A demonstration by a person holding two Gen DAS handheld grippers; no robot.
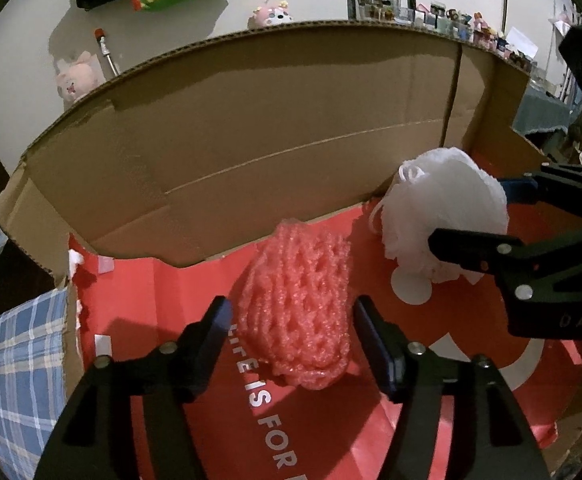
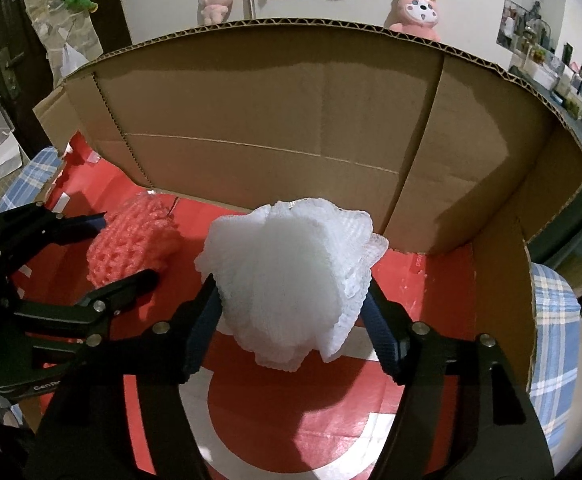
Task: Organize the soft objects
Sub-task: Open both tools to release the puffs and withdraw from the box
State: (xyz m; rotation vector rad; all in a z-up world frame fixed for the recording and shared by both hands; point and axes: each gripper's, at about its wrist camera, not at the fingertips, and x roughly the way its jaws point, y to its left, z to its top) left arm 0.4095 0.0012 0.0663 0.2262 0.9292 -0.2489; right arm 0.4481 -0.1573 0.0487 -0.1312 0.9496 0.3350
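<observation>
Left gripper point(image 1: 291, 312) jaws spread wide; right gripper point(image 2: 293, 308) jaws clamped.

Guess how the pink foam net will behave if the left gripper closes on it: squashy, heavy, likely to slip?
The pink foam net is open mesh, so it probably squashes easily and weighs little. Its bumpy surface should resist slipping from the left gripper, whose fingers straddle it. Lying slumped on the red sheet, it seems unlikely to roll.

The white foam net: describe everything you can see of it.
The white foam net is a bunched, puffy clump of soft mesh with frilly edges. It sits between the fingers of the right tool, which press its sides. It is inside the cardboard box, over the red sheet, right of the pink foam net and apart from it.
</observation>
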